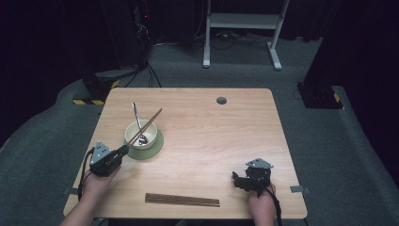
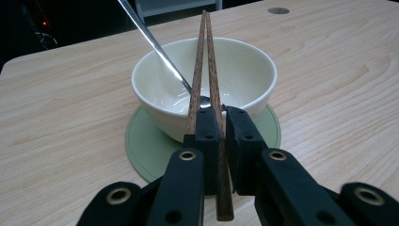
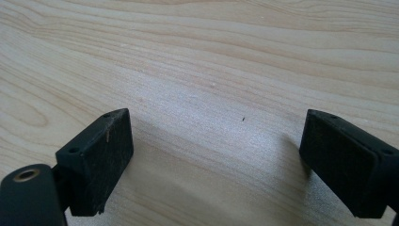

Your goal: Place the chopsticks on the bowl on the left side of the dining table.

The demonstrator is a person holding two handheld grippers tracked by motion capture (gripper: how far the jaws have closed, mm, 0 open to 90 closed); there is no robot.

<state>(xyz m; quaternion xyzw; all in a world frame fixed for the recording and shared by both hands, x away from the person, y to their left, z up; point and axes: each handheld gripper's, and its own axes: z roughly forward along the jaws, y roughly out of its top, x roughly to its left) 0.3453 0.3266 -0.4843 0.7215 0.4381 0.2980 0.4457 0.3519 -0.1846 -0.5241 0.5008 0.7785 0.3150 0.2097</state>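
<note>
High view: my left gripper (image 1: 123, 150) holds the chopsticks (image 1: 147, 126) over the bowl (image 1: 141, 134) at 10 o'clock on the desk (image 1: 211, 141).

Left gripper view: fingers (image 2: 207, 136) clamp them; next, I think, lower and release.

Right gripper view: my right gripper (image 3: 214, 160) has its fingers wide apart, holding nothing.

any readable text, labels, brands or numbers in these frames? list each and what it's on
None. The bowl, coaster, spoon, chopsticks, table and both grippers, left and right, bear no print or label. The yellow-black hazard stripes on the floor are a pattern without words.
</note>
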